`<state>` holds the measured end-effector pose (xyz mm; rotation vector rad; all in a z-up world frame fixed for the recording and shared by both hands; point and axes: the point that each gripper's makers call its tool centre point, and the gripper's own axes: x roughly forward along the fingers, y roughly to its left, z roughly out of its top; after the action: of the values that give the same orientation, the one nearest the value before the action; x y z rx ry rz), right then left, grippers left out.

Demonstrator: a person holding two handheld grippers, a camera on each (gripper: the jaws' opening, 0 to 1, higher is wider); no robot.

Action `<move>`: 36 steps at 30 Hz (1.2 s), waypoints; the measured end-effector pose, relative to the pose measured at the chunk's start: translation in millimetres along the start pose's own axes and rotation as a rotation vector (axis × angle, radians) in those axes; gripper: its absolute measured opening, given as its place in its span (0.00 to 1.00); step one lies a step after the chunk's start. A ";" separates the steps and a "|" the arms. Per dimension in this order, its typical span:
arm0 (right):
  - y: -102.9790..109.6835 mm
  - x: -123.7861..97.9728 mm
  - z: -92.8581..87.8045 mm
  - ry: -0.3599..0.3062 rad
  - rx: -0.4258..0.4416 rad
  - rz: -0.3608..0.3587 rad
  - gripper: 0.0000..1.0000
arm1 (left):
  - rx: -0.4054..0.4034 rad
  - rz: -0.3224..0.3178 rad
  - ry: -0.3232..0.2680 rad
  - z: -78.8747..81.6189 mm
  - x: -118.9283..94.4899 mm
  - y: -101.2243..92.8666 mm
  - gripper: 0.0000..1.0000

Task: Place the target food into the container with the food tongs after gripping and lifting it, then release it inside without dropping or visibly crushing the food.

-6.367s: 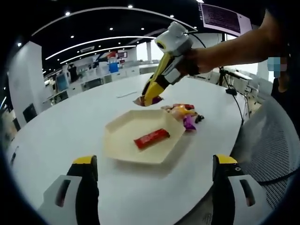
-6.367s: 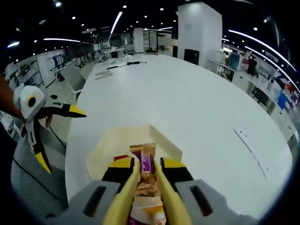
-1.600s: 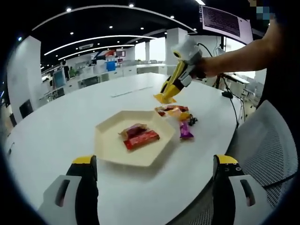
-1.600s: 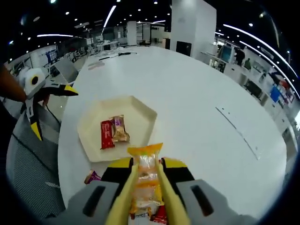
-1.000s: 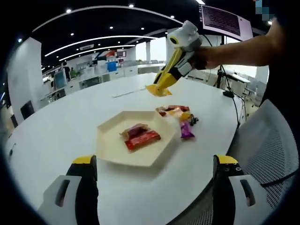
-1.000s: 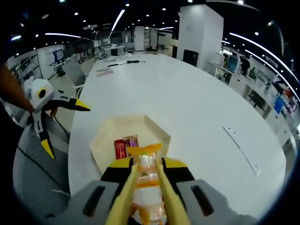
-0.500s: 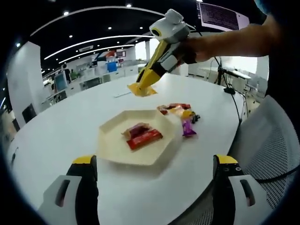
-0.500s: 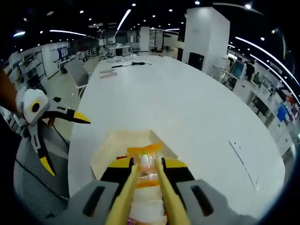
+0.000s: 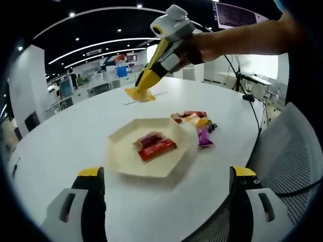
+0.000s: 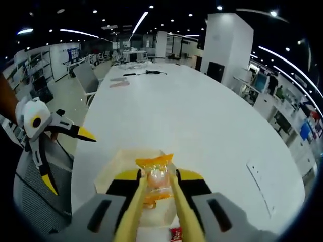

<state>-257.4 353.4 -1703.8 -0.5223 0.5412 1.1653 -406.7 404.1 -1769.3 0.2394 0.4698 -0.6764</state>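
White table (image 9: 60, 136), orange snack packet (image 10: 154, 174) pinched in right tool (image 10: 157, 187), above tray (image 9: 121, 156)

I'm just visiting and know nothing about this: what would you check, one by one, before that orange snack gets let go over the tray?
1. Grip on the orange snack packet: the right gripper is shut on it, tongs on either side. Ok.
2. Packet not crushed: it looks whole, though the fine state is hard to judge. Cannot tell.
3. Packet over the tray: in the left gripper view it hangs high, over the tray's far edge or beyond it. Not ok.
4. Room in the tray: two wrapped snacks lie in the middle, with bare space around them. Ok.
5. Left gripper out of the way: open, off the table's edge. Ok.
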 end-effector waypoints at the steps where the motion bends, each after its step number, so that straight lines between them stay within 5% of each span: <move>1: -0.2 -0.1 -0.5 0.002 -0.001 -0.002 0.26 | 0.000 0.000 0.001 0.2 -0.2 -0.4 0.99; 17: -3.5 -6.7 0.6 -0.027 -0.004 -0.004 0.27 | 0.019 -0.010 0.013 -1.9 1.1 -3.3 0.99; 24: -14.2 -31.4 1.0 -0.068 0.015 -0.038 0.27 | 0.010 -0.024 0.018 -3.0 1.5 -4.9 0.99; 36: -29.9 -83.4 -45.1 -0.075 0.035 -0.126 0.27 | 0.006 -0.028 0.010 -1.8 0.8 -5.2 0.99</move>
<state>-259.7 256.6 -1681.4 -0.4740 0.4574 1.0487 -410.2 400.3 -1771.6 0.2429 0.4813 -0.7041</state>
